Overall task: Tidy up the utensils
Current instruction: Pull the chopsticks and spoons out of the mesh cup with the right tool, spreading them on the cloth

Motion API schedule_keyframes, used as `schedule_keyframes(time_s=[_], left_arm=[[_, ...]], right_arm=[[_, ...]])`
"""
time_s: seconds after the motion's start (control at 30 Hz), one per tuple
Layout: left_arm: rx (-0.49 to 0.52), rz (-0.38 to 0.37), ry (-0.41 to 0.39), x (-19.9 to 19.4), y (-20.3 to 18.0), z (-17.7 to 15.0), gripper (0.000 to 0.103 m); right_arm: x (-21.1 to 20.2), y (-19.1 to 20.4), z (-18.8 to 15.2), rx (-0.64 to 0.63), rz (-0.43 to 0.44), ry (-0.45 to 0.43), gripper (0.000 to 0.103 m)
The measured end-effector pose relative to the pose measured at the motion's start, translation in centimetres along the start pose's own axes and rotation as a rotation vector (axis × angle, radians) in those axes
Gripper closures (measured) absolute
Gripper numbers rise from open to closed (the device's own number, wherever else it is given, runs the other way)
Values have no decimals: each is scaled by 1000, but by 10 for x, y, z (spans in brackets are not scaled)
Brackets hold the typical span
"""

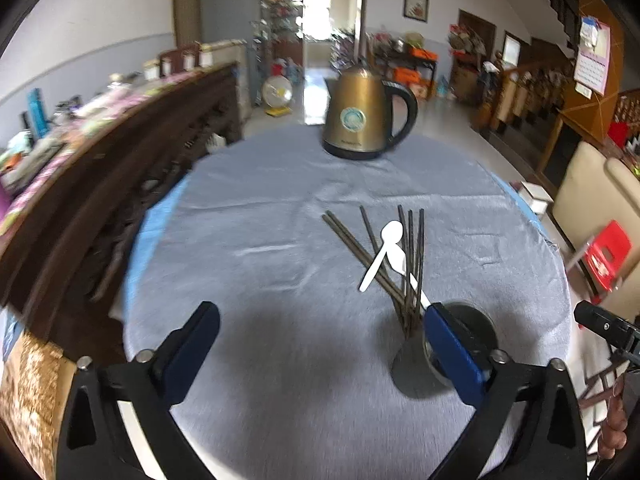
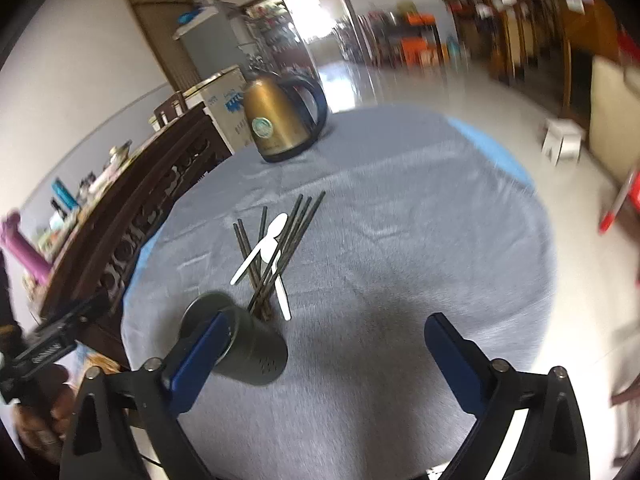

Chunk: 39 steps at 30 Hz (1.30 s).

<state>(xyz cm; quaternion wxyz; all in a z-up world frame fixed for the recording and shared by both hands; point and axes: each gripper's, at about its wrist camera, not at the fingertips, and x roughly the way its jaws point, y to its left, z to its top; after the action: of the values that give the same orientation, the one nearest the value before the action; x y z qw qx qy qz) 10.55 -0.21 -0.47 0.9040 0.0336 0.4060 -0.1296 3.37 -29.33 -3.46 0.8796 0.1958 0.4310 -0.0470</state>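
A dark cylindrical utensil holder (image 2: pixel 252 350) lies on its side on the grey tablecloth, mouth toward the far left. It also shows in the left wrist view (image 1: pixel 472 340), partly behind my right finger. Several dark chopsticks (image 2: pixel 280 248) and two white spoons (image 2: pixel 276 228) fan out on the cloth beyond it, also seen in the left wrist view as chopsticks (image 1: pixel 408 264) and spoons (image 1: pixel 386 248). My left gripper (image 1: pixel 320 356) is open and empty, left of the holder. My right gripper (image 2: pixel 324 364) is open and empty, its left finger in front of the holder.
A gold electric kettle (image 1: pixel 366 116) stands at the table's far side, also in the right wrist view (image 2: pixel 280 120). A dark wooden sideboard (image 1: pixel 120 168) runs along the left. The round table's edge (image 2: pixel 548 248) drops off to the right; a red chair (image 1: pixel 608 252) stands beyond.
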Motion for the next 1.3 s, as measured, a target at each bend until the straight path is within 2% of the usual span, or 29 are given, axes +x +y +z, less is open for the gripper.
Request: schedule_keyframes(time_s=[0.07,0.13,0.27,0.33,0.47,0.57,0.87,0.93,0.97,1.03,1.07,1.17,1.23,1.3], left_arm=[[1,-27,29,21,0,10,16],[-3,-65,64,49,-2,23,31],[21,-115,117,93,-12,37,41],[53,-137,157,115,-20,37,52],[84,-161,236,156,-27,31,53],[85,-171,268,172,-27,28,53],[96,-234,305,198,-29,22,55],[95,-255,314,203,-30,20,71],[87,-279,307,203,-30,20,73],[84,-300,301,204,-31,20,85],[84,-308,299,204,-32,20,87],[79,-330,290,204,-30,19,92],[68,-340,285,203,-27,18,92],[41,-353,281,201,-23,16,92]], right_arm=[[19,-12,8,50,45,25,14],[41,-21,18,80,62,49,27],[83,-34,38,131,109,110,46],[101,-38,46,157,124,139,55],[144,-41,70,212,175,201,59],[178,-32,93,227,179,236,60],[259,-3,153,231,57,283,60],[273,5,160,217,24,301,60],[278,8,162,208,-5,310,60],[287,12,165,210,-33,323,59],[287,17,169,201,-50,302,59],[292,31,176,163,-85,314,66],[292,41,179,115,-135,313,88],[292,48,181,92,-126,313,94]])
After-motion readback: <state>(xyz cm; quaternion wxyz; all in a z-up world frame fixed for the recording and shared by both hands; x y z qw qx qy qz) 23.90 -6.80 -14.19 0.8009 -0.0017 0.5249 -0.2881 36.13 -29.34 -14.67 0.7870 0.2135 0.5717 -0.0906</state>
